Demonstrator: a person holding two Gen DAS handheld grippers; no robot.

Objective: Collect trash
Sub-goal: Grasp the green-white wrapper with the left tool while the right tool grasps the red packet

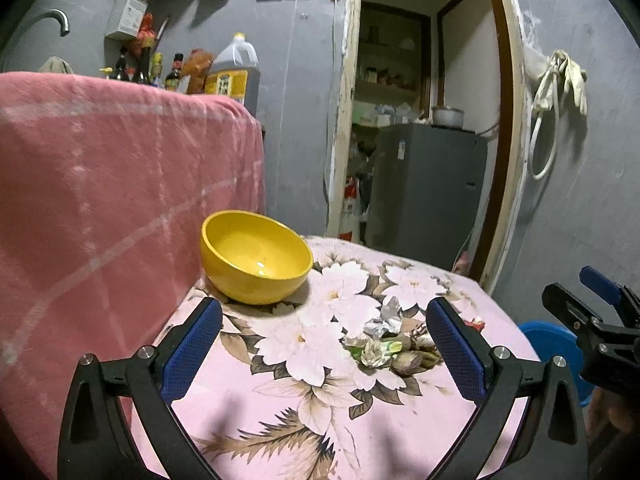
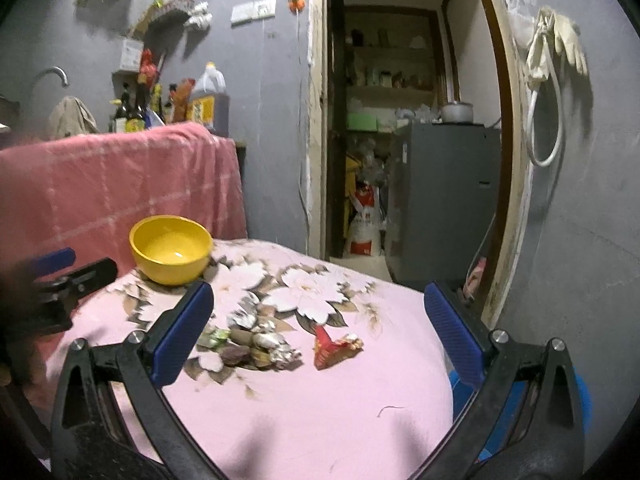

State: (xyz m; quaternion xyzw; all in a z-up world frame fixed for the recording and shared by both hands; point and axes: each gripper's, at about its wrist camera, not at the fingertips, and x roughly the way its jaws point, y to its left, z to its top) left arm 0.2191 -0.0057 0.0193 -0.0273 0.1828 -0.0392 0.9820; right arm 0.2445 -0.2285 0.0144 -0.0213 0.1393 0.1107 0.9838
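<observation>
Home kitchen: sauce bottles (image 1: 160,74) and oil jug (image 1: 234,70) standing by a tap (image 1: 60,20); fridge (image 1: 424,188) showing through the doorway; gloves (image 1: 570,76) hanging on the wall.

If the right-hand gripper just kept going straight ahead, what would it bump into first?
Probably the red wrapper on the pink floral cloth, lying between the open right gripper fingers; depth is hard to judge.

A pink floral-clothed table (image 2: 340,400) carries a yellow bowl (image 2: 171,249), a cluster of crumpled wrappers (image 2: 256,344) and a red wrapper (image 2: 334,347).
</observation>
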